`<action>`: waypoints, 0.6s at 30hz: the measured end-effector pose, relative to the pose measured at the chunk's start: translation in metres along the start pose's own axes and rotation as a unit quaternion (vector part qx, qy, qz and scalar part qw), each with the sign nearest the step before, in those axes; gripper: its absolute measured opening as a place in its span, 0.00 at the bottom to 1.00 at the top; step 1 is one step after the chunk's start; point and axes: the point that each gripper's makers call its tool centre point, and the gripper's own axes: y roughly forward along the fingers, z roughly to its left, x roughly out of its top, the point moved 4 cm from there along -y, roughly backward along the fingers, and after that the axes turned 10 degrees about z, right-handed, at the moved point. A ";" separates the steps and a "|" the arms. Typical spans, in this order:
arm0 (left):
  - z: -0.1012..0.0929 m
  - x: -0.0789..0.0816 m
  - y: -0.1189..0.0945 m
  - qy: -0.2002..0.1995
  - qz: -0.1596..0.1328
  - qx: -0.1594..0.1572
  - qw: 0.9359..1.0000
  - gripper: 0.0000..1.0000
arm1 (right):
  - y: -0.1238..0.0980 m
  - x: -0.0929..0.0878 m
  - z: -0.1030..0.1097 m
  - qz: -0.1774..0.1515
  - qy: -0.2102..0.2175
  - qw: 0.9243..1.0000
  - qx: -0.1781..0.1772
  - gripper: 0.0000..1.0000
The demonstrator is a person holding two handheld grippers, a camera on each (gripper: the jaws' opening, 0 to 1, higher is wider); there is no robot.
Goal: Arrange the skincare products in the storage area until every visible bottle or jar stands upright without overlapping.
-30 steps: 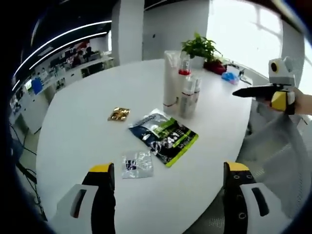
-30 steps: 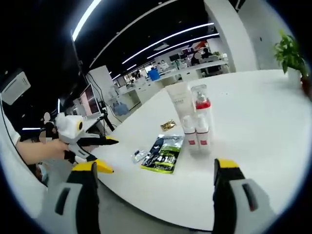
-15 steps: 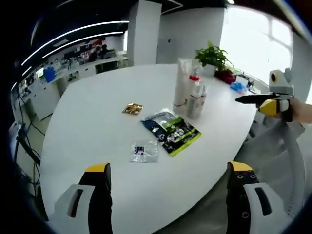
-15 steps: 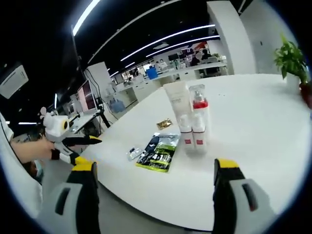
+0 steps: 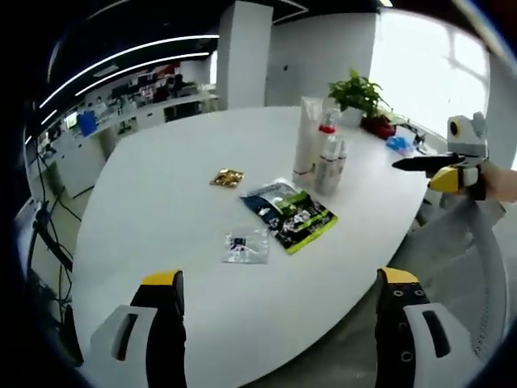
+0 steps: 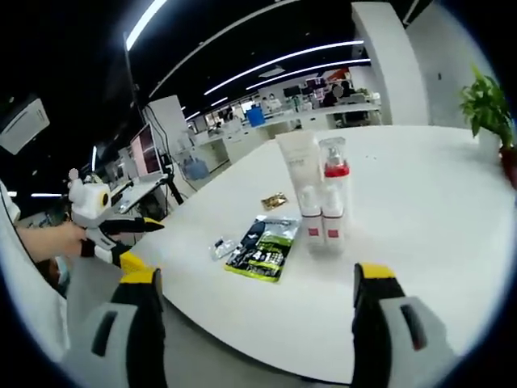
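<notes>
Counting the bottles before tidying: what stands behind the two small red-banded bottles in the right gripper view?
Behind the small bottles stand a white tube and a clear red-collared pump bottle, both upright. Their lower parts are covered; anything further back cannot be seen.

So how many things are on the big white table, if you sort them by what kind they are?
Upright bottles and tubes in the cluster: 4
Flat packets (dark green pouch, clear sachet, gold sachet): 3
Potted plant: 1
Total: 8, not counting the blurry bits by the plant.
</notes>
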 end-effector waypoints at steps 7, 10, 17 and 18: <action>0.002 -0.001 0.004 0.002 0.009 0.003 1.000 0.97 | 0.000 0.000 0.000 -0.001 0.001 1.000 0.000 0.98; 0.004 -0.001 0.007 0.002 0.012 0.004 1.000 0.97 | 0.000 0.000 0.000 0.000 0.000 1.000 0.001 0.98; 0.011 0.000 0.019 -0.001 0.034 0.015 0.999 0.97 | 0.000 -0.001 0.001 0.002 -0.002 1.000 0.005 0.97; 0.012 0.000 0.021 -0.001 0.038 0.016 0.999 0.97 | 0.000 0.000 0.001 0.002 -0.002 1.000 0.005 0.97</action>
